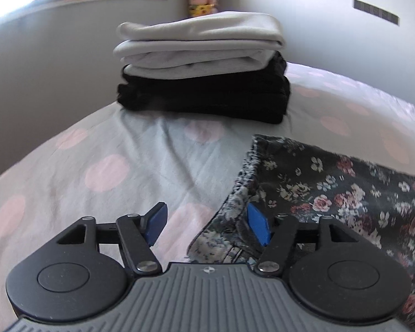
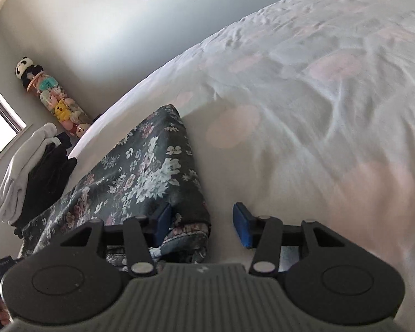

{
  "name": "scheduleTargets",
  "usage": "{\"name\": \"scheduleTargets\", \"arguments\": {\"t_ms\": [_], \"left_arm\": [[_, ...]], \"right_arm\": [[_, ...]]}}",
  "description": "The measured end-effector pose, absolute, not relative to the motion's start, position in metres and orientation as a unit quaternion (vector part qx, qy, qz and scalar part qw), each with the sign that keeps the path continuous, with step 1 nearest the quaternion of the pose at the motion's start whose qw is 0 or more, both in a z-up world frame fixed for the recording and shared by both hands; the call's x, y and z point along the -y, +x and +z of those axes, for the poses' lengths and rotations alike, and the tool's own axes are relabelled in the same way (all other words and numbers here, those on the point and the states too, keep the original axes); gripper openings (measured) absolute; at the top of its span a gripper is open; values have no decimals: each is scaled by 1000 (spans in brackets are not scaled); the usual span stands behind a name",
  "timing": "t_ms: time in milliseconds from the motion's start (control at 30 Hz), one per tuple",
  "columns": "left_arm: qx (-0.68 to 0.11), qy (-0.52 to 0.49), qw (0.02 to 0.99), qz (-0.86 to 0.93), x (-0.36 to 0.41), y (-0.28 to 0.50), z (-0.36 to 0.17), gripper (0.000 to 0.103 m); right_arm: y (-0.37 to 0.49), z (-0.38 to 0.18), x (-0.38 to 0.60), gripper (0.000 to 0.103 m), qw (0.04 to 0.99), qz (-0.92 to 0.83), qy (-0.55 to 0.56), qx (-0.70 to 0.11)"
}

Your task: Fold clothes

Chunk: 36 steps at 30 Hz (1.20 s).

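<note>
A dark floral garment (image 1: 332, 193) lies folded on the bed, to the right in the left wrist view. Its frayed corner reaches between the fingers of my left gripper (image 1: 207, 224), beside the right blue pad (image 1: 258, 227). The jaws stand wide and the pads do not press it. In the right wrist view the floral garment (image 2: 141, 171) stretches away to the left. My right gripper (image 2: 202, 224) is open, with the garment's near edge against the left pad (image 2: 163, 221) and a gap to the right pad. A stack of folded clothes (image 1: 202, 69), white on black, sits farther back.
The bed sheet (image 1: 102, 171) is pale with pink dots and wrinkled, and the sheet (image 2: 318, 110) spreads wide to the right. The folded stack (image 2: 27, 177) sits near the bed's edge. A column of plush toys (image 2: 55, 102) stands in the room corner beside a window.
</note>
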<state>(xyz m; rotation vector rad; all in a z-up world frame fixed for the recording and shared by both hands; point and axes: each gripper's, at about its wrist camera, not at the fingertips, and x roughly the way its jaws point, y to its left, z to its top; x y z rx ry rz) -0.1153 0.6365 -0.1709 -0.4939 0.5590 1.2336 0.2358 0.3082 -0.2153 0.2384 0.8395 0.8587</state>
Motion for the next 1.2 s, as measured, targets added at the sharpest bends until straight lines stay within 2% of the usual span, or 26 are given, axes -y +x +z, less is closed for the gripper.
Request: {"name": "scheduleTargets", "arguments": {"t_ms": [67,233,500,567,667,800,867,933,1200], "left_arm": [[-243,-268,741,565,-639,-127,-171,87],[-195,-421,702,540,-650,-157,-187,88],[-164,-452,698,531,-654,-153,-197,89],[-162,-447,702,530,-653,-149,-199,82],[-153,-443,714,521,-653,-144,-201,59],[-141,-434,725,515,-652,-140,-201,36],[-150,-407,736,520,-648,-134,-197,30],[-154,-378,746,527,-642,-128,-190,25],[-157,-368,752,524,-613,-133,-162,19]], "right_arm": [[234,-214,-309,53,820,402,113,-393],[248,-222,-290,54,790,386,219,-422],[251,-228,-292,53,771,403,245,-429],[251,-230,-294,49,766,409,248,-430],[253,-235,-297,37,754,416,259,-437],[256,-239,-296,28,743,417,278,-443],[256,-238,-295,19,740,419,285,-443],[253,-233,-295,15,740,424,289,-435],[241,-185,-272,10,730,448,331,-397]]}}
